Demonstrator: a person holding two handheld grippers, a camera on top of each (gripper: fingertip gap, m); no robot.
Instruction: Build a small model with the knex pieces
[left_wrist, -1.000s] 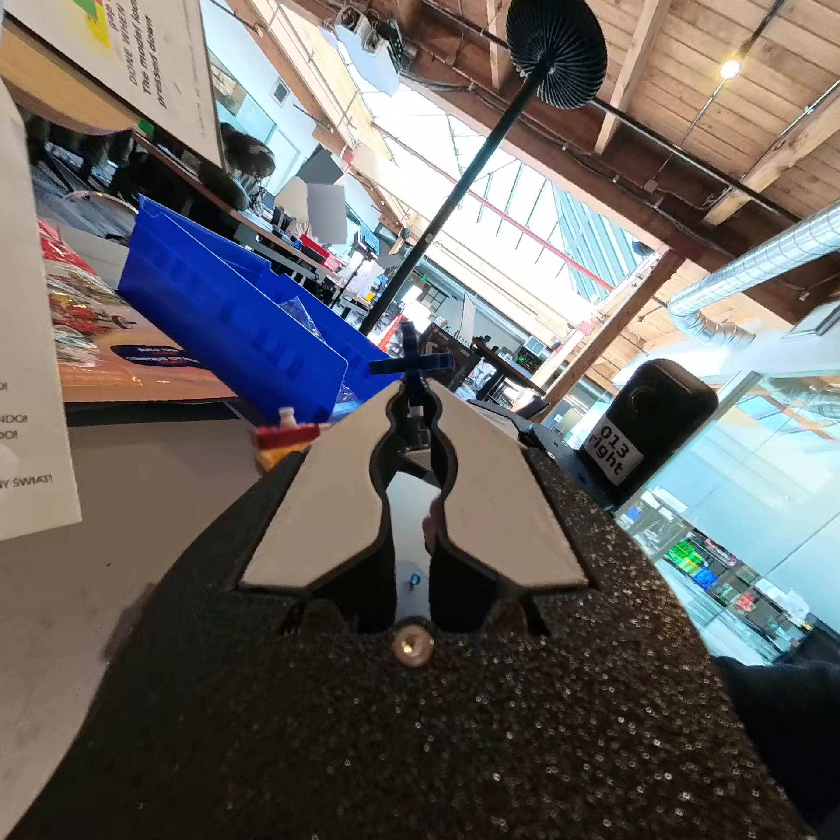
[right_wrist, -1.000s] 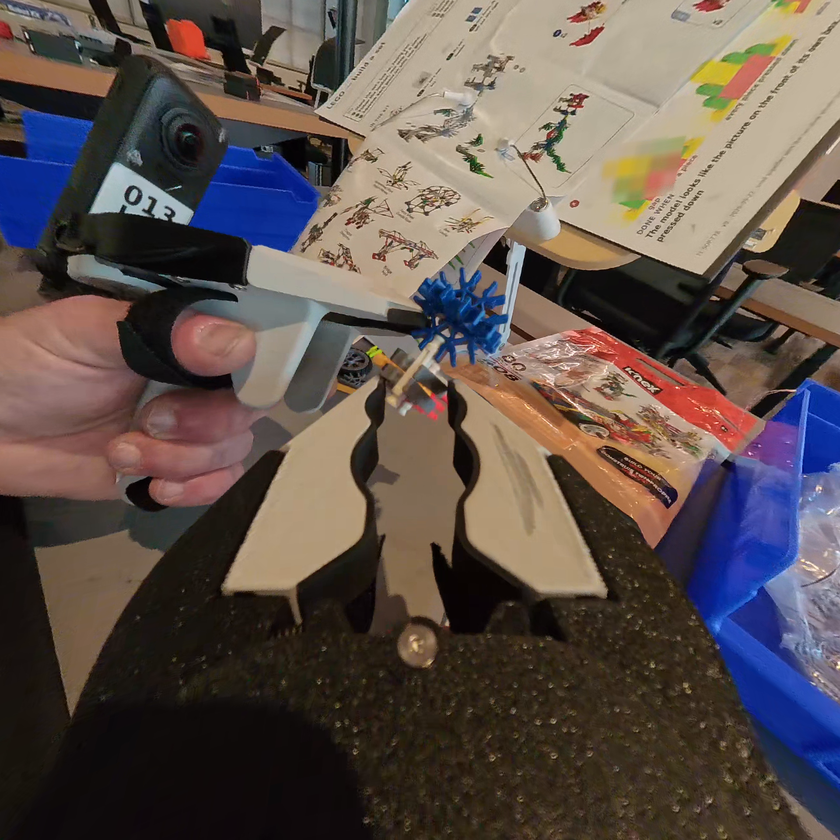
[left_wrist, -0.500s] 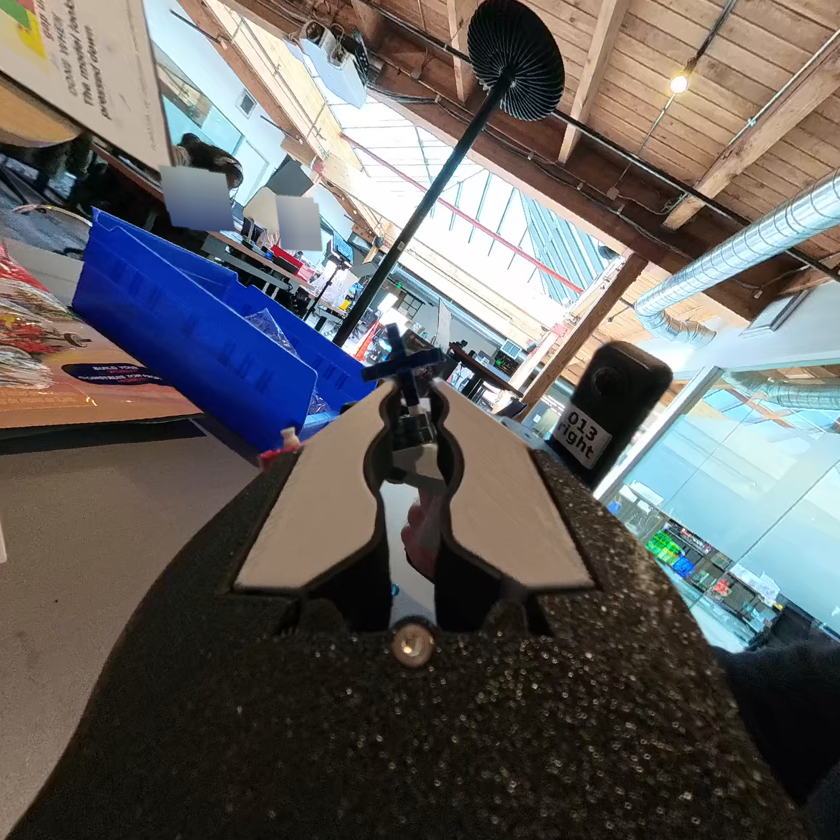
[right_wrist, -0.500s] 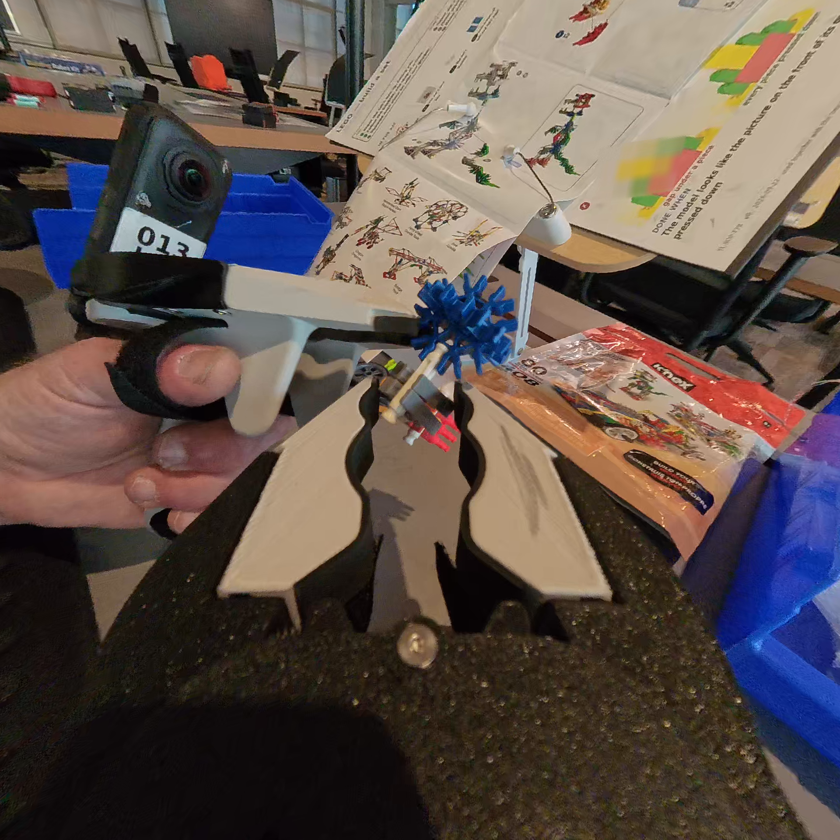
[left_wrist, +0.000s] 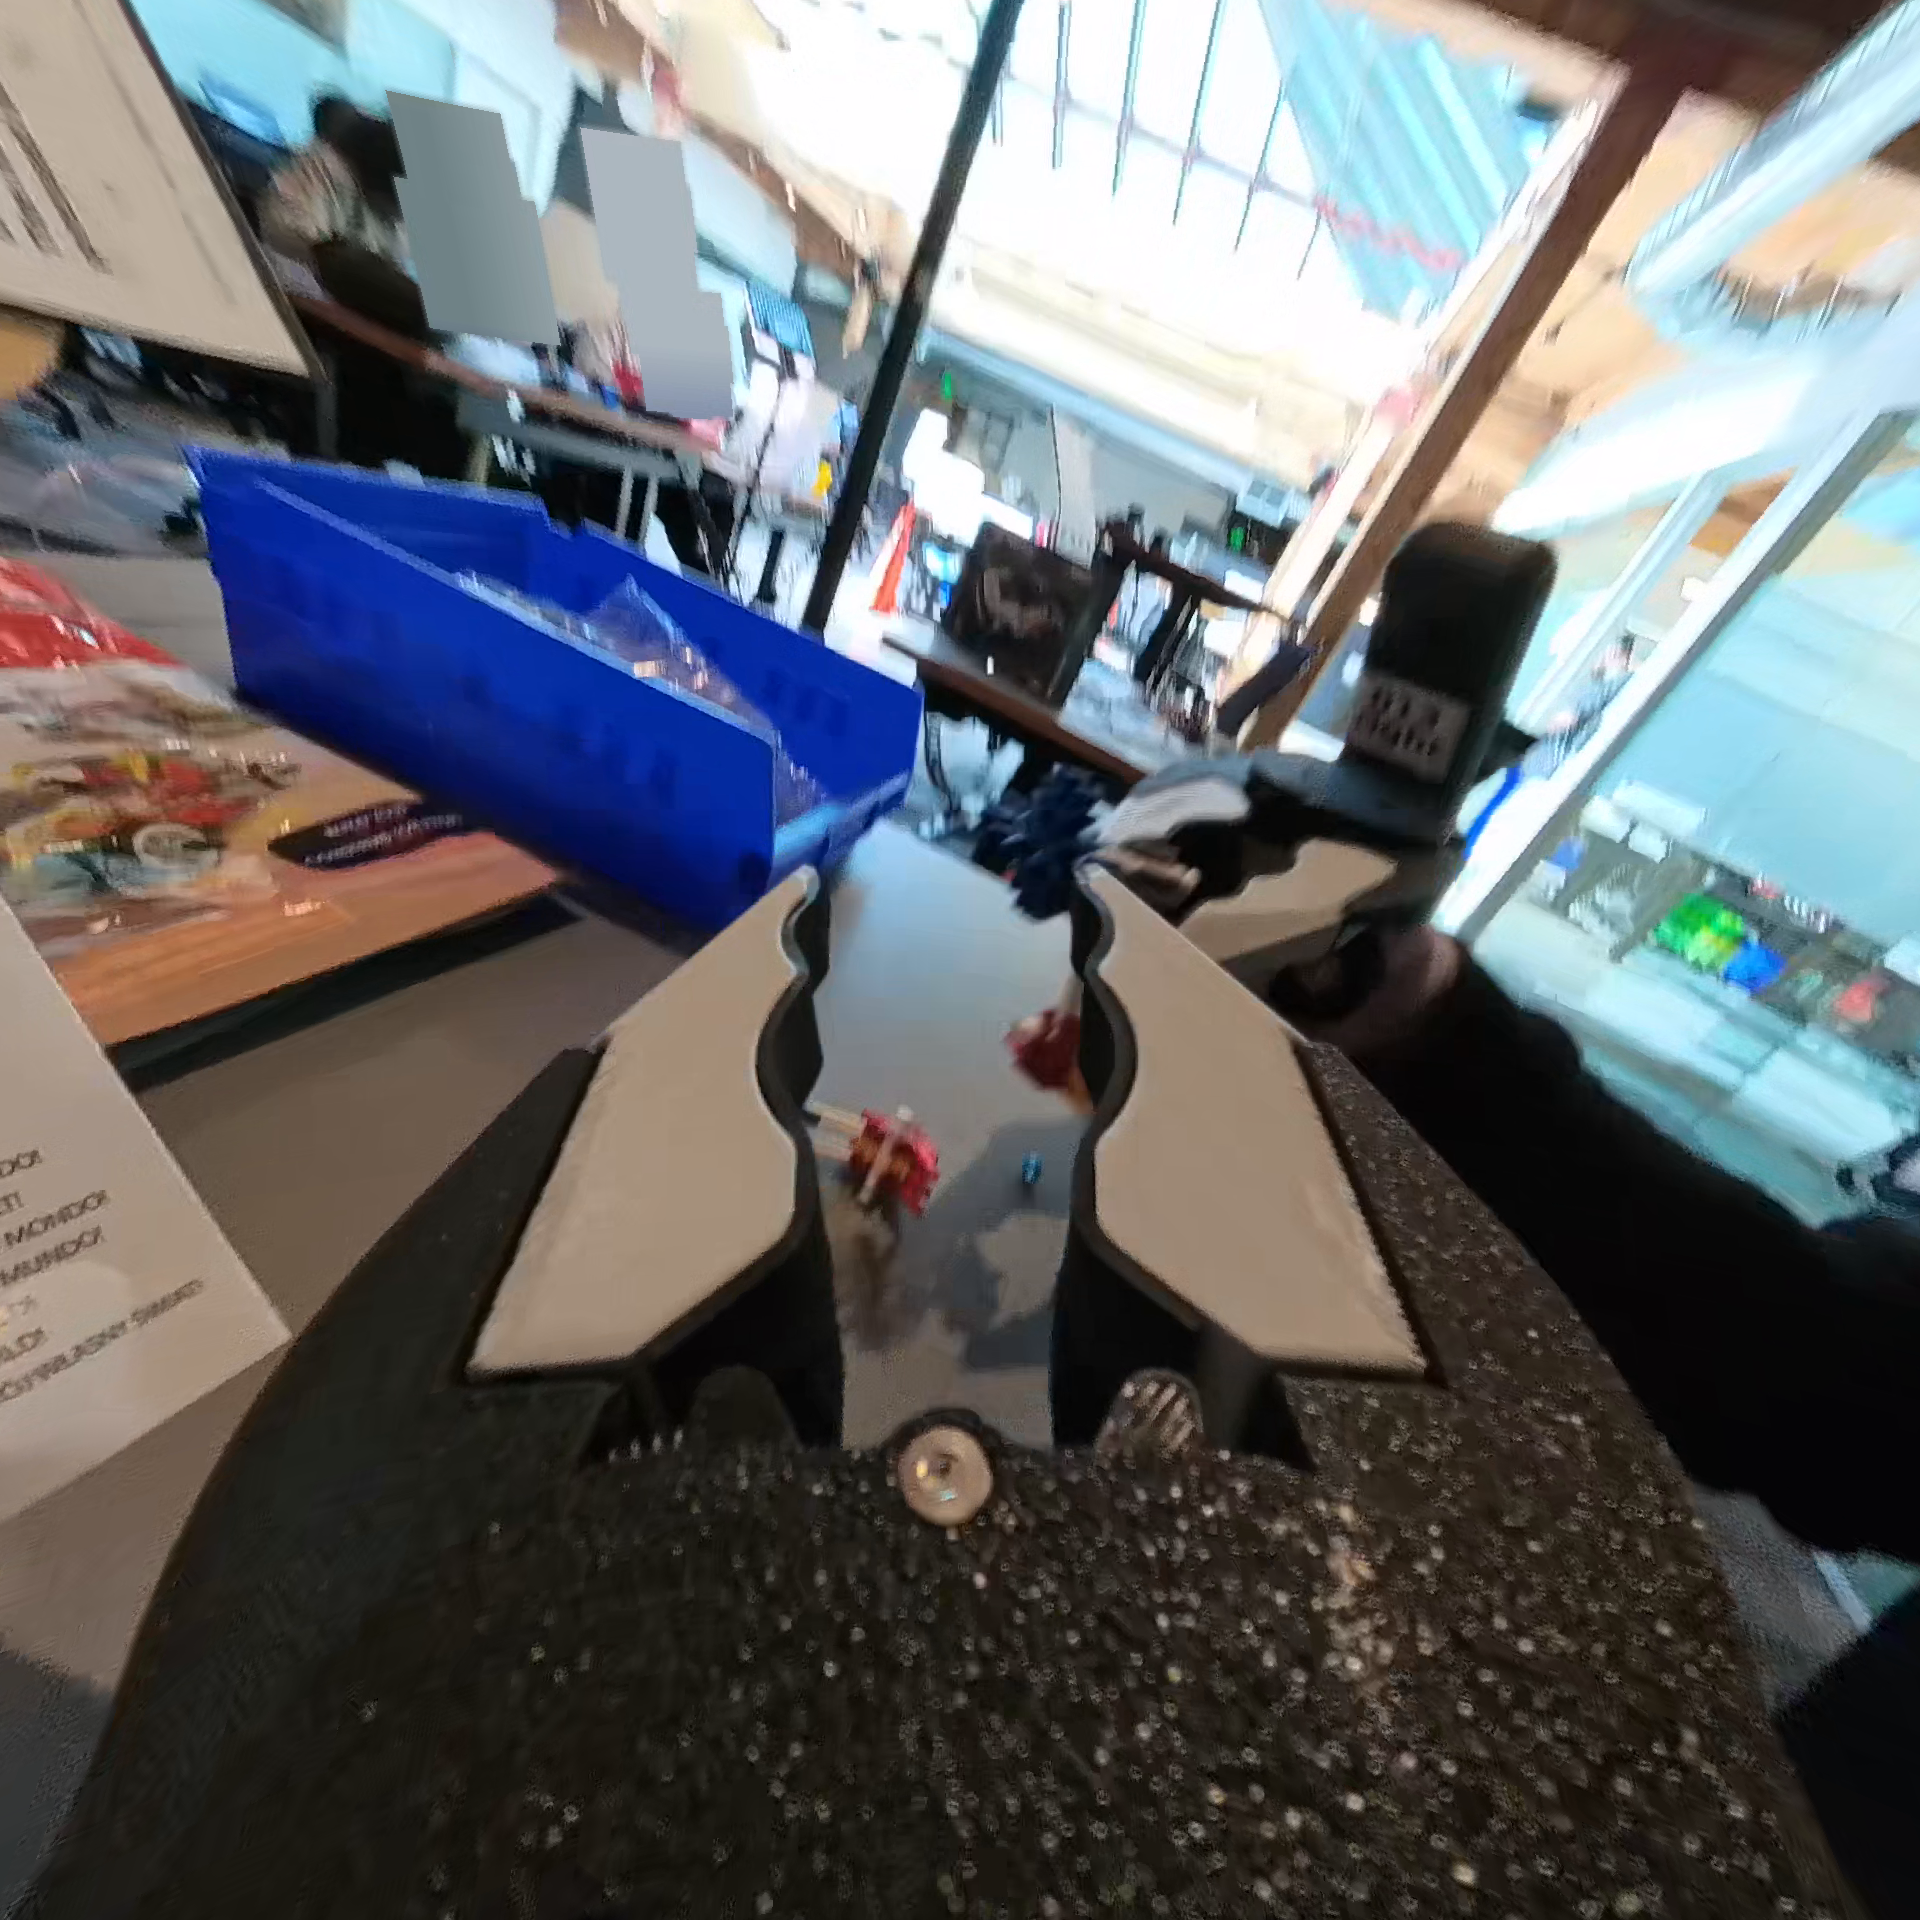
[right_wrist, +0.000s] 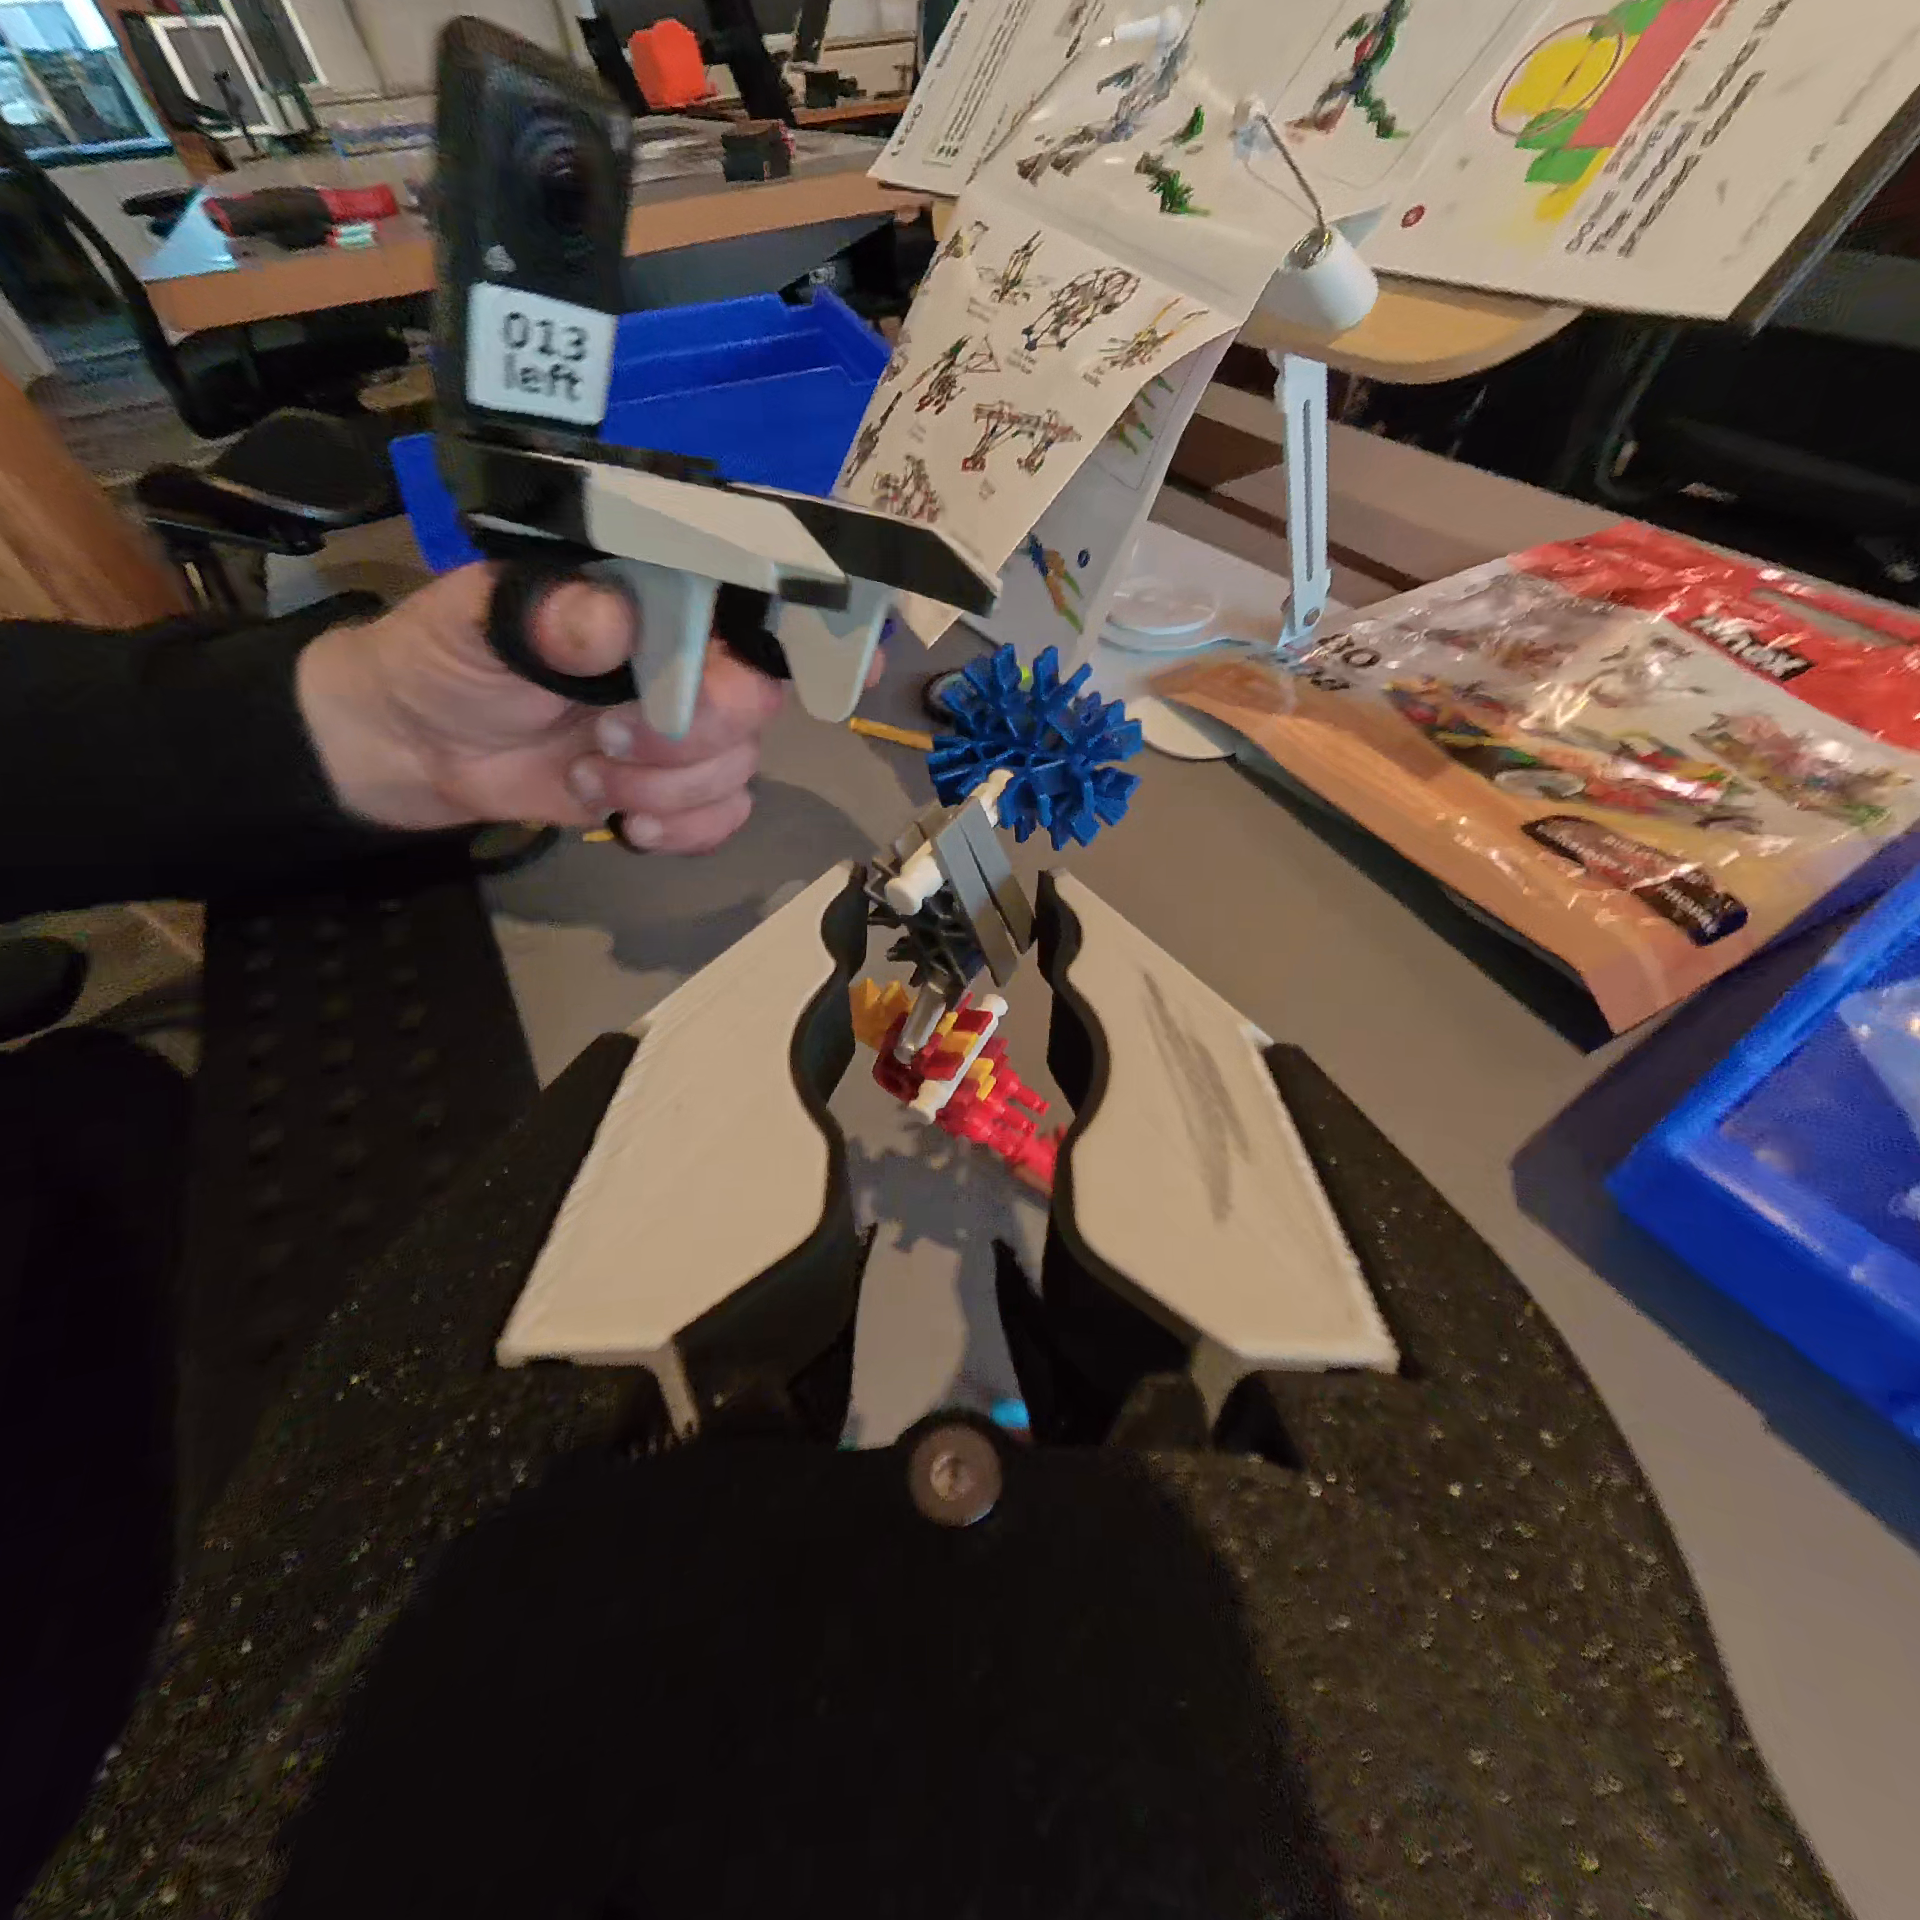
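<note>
Your right gripper (right_wrist: 948, 909) pinches a plastic toy assembly (right_wrist: 961, 883) by its grey connectors; one blue snowflake-shaped connector (right_wrist: 1034, 746) sits at its 1 o'clock end. Your left gripper (left_wrist: 943, 904) stands spread apart, holding nothing. On the smooth grey table (left_wrist: 416, 1101), a red-and-yellow piece (left_wrist: 891, 1155) lies at 6 o'clock. One glossy blue bin (left_wrist: 520, 696) sits at 10 o'clock.

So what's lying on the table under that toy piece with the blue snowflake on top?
Below the held assembly, topped by its blue snowflake connector, a small red, yellow and white toy model lies on the grey table. The right gripper's fingers hide part of it.
</note>
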